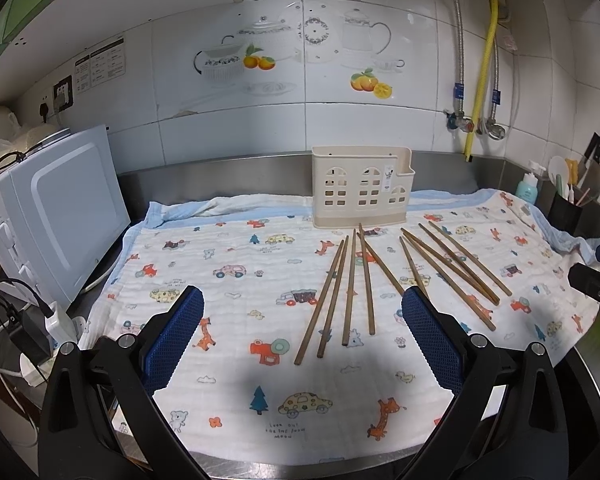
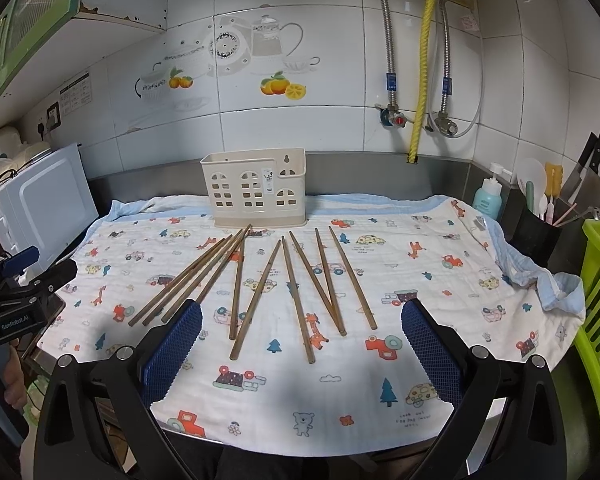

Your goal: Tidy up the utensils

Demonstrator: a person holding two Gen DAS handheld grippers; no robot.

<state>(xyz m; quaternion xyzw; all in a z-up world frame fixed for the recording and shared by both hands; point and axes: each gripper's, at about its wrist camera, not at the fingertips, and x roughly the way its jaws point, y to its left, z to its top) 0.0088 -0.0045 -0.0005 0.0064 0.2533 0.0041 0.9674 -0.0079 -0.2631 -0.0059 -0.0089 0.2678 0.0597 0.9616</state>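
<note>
Left wrist view: slim brown wooden chopsticks (image 1: 350,292) lie fanned on a soft printed cloth (image 1: 228,248) covering the steel desk (image 1: 260,168), just before a cream perforated plastic holder (image 1: 362,186) at the desk's back edge. Left tongs (image 1: 302,336) and right tongs (image 2: 302,338), blue textured pads, hover wide apart, holding nothing. Right chopsticks are partly hidden behind one pad (image 1: 432,336).

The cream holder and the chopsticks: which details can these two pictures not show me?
- Inside of the cream holder: hidden by its front wall in both views.
- Label on the holder: too small to read.
- Chopsticks: near ends partly covered by the left gripper's right finger in the left view and the right gripper's left finger in the right view.
</note>
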